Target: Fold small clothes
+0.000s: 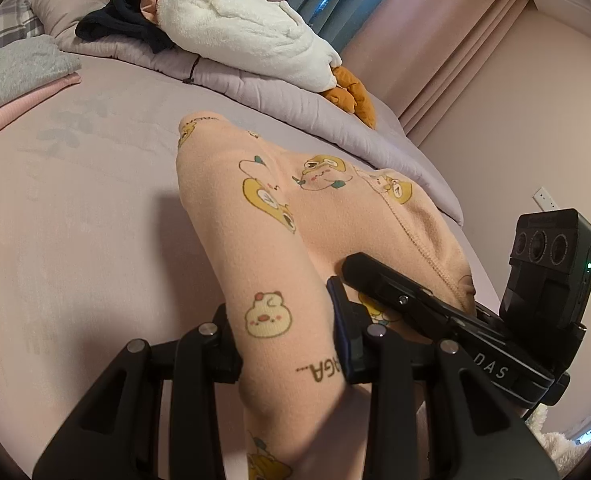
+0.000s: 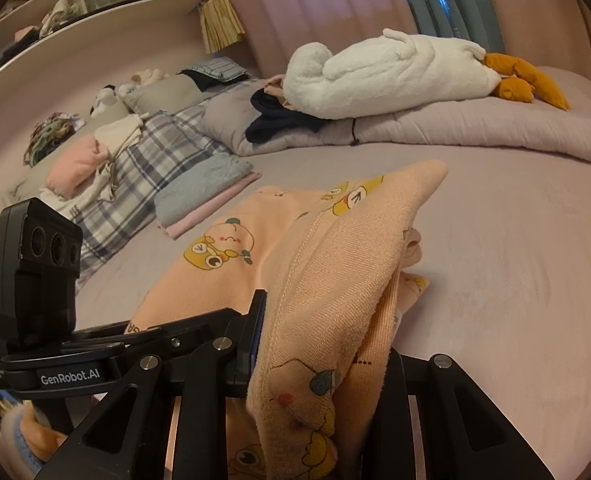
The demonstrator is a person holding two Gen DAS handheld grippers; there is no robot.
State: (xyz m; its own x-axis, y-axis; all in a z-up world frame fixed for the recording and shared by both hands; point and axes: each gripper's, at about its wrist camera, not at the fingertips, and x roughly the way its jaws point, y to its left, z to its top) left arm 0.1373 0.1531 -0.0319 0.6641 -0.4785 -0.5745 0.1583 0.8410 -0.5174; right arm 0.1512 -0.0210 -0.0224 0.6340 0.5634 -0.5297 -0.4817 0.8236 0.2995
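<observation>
A small peach garment (image 1: 287, 216) printed with yellow cartoon animals hangs over the lilac bed sheet (image 1: 75, 220). My left gripper (image 1: 287, 344) is shut on one bunched part of it, the cloth rising between the fingers. In the left wrist view the right gripper (image 1: 375, 280) reaches in from the right, clamped on the same cloth. The right wrist view shows the peach garment (image 2: 295, 256) draped up and forward, with my right gripper (image 2: 323, 352) shut on a folded, seamed edge. The left gripper (image 2: 143, 336) shows at the left of that view.
A white plush goose (image 1: 239, 28) with orange feet lies on a rolled lilac quilt (image 1: 255, 92) at the back of the bed. A dark garment (image 1: 123, 20) sits beside it. A folded grey and pink stack (image 2: 203, 192) and plaid bedding (image 2: 147, 160) lie to the left. Shelves (image 2: 75, 4) stand behind.
</observation>
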